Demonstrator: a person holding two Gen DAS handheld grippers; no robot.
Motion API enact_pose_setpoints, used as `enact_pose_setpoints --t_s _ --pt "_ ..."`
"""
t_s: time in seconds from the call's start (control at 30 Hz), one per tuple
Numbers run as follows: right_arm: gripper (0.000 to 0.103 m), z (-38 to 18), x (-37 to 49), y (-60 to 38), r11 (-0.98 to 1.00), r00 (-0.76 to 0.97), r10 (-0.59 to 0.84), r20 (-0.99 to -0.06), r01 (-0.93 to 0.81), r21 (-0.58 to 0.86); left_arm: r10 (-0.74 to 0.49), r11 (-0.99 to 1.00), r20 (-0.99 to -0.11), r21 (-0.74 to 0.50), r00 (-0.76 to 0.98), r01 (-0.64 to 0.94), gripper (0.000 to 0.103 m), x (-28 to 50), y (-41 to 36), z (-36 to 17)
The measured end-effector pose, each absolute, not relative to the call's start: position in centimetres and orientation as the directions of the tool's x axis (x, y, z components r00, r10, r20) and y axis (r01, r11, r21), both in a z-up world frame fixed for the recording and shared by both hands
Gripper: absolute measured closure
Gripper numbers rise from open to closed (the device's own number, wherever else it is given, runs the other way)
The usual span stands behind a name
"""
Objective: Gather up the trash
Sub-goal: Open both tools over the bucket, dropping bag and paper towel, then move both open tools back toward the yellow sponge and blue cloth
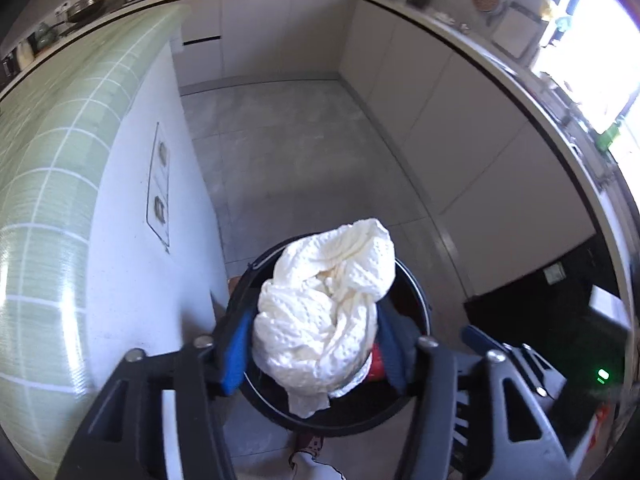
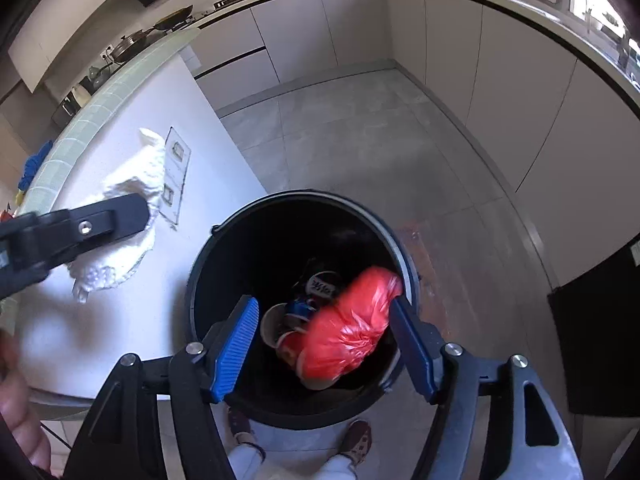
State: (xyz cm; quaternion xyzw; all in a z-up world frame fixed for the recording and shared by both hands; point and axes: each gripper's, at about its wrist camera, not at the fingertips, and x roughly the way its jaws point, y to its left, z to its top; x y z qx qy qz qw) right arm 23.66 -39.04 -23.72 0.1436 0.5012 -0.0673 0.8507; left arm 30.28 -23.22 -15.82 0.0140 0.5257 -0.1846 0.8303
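Note:
My left gripper (image 1: 316, 340) is shut on a crumpled white paper towel (image 1: 324, 304) and holds it over the round black trash bin (image 1: 416, 292) on the floor. In the right wrist view the left gripper (image 2: 132, 216) and the white paper towel (image 2: 124, 216) show beside the white counter. My right gripper (image 2: 324, 336) is open above the black bin (image 2: 224, 248). A red plastic bag (image 2: 348, 332) sits between its blue pads, touching the right one; whether it is loose or resting in the bin I cannot tell. Cups and wrappers (image 2: 316, 288) lie in the bin.
A white counter side (image 2: 120, 320) with a green tiled top (image 1: 52, 160) stands left of the bin. Beige cabinets (image 1: 440, 120) line the far and right walls. Grey tiled floor (image 1: 288, 152) lies beyond. A dark appliance (image 2: 600, 340) is at the right. The person's feet (image 2: 356, 440) are below the bin.

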Motion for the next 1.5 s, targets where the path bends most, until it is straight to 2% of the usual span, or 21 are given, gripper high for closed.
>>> enact_pose_setpoints --t_s 0.03,0.17,0.5,0.67,0.9,1.2,1.5 --pt "0.033 -23.5 23.7 -39.2 0.949 0.495 0.026 -0.868 0.261 0.178 -0.283 0.935 -0.88 -0.166 0.38 0.312 0.033 30.5 -23.5 -15.8" --pt "0.033 -22.3 22.2 -40.4 0.941 0.537 -0.015 -0.844 0.294 0.17 -0.265 0.943 -0.878 -0.151 0.398 0.296 0.027 30.0 -24.0 -15.2" --pt "0.033 -16.0 23.1 -39.3 0.928 0.623 -0.041 -0.781 0.314 0.202 -0.292 0.946 -0.819 -0.172 0.494 0.275 0.026 29.4 -19.6 -8.8" --pt "0.033 -11.9 25.0 -34.0 0.936 0.668 -0.004 -0.744 0.264 0.232 -0.281 0.955 -0.787 -0.174 0.549 0.24 0.026 29.5 -12.8 -5.2" --pt "0.033 -7.4 28.3 -21.4 0.946 0.693 0.063 -0.718 0.188 0.265 -0.233 0.972 -0.77 -0.162 0.594 0.171 0.026 29.8 -0.1 -3.2" --pt "0.032 -6.6 34.0 -4.4 0.955 0.677 0.173 -0.715 0.062 0.289 -0.073 0.996 -0.757 -0.094 0.649 0.003 0.024 31.1 16.1 -3.2" --pt "0.03 -6.8 40.5 5.9 0.955 0.651 0.266 -0.711 -0.075 0.288 0.044 0.98 -0.773 -0.088 0.633 -0.176 0.024 34.8 25.0 -4.9"
